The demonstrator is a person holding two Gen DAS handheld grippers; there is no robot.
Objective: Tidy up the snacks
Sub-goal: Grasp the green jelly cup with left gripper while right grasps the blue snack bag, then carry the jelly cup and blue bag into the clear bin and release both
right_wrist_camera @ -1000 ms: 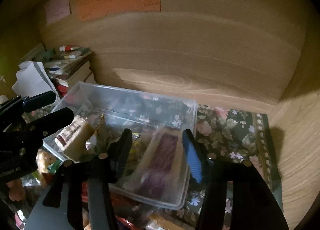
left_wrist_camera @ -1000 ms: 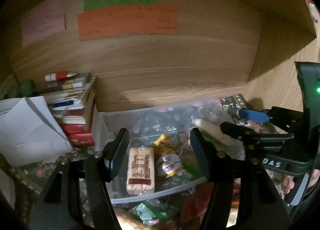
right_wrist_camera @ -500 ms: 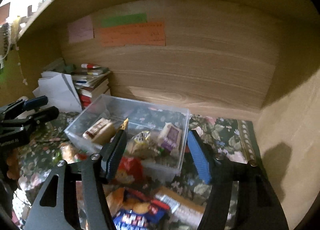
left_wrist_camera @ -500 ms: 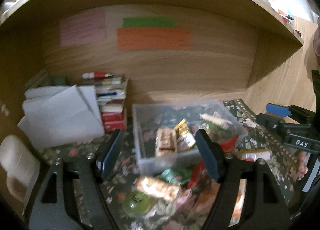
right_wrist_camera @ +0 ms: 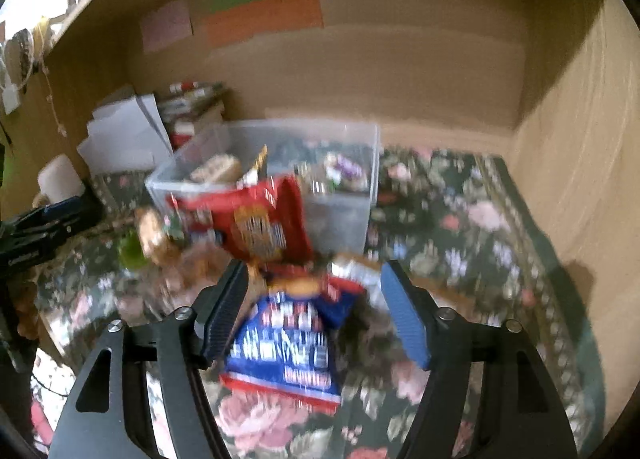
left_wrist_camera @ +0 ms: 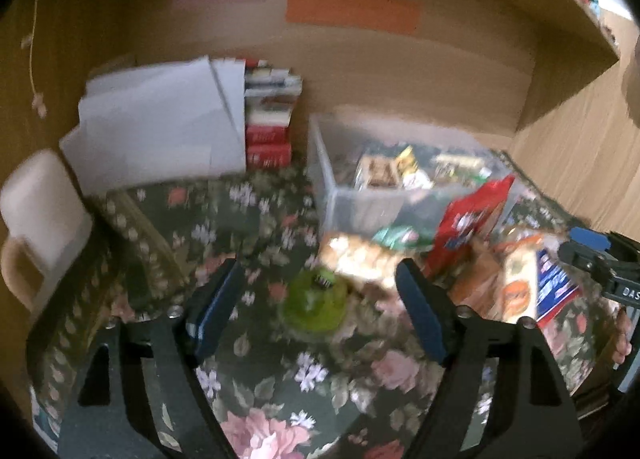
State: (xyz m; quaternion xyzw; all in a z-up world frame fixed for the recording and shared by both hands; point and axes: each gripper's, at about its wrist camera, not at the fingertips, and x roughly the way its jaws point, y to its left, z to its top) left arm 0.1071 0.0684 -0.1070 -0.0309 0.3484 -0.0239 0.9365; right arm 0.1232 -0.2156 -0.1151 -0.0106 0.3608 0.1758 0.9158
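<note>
A clear plastic bin (left_wrist_camera: 332, 187) (right_wrist_camera: 344, 219) holding several snack packets stands on the floral cloth (left_wrist_camera: 240, 219). Loose snacks lie in front of it: a red bag (left_wrist_camera: 468, 219) (right_wrist_camera: 256, 219) leaning on the bin, a cracker packet (left_wrist_camera: 356, 255), a green round packet (left_wrist_camera: 316, 299) and a blue bag (right_wrist_camera: 292, 339). My left gripper (left_wrist_camera: 318, 267) hangs open above the green packet with nothing held. My right gripper (right_wrist_camera: 314, 267) hovers over the blue bag; its jaws are opening and the pads touch nothing. Both views are blurred.
A stack of books (left_wrist_camera: 268, 127) and white papers (left_wrist_camera: 160, 123) sit left of the bin, with a cream mug (left_wrist_camera: 40, 219) at the far left. Wooden walls close the back (left_wrist_camera: 400, 71) and the right (right_wrist_camera: 580, 179). Coloured paper notes (left_wrist_camera: 352, 7) hang on the back wall.
Both grippers have drawn back from over the bin toward the near side, and their jaws have widened. The loose snacks in front of the bin have come into view.
</note>
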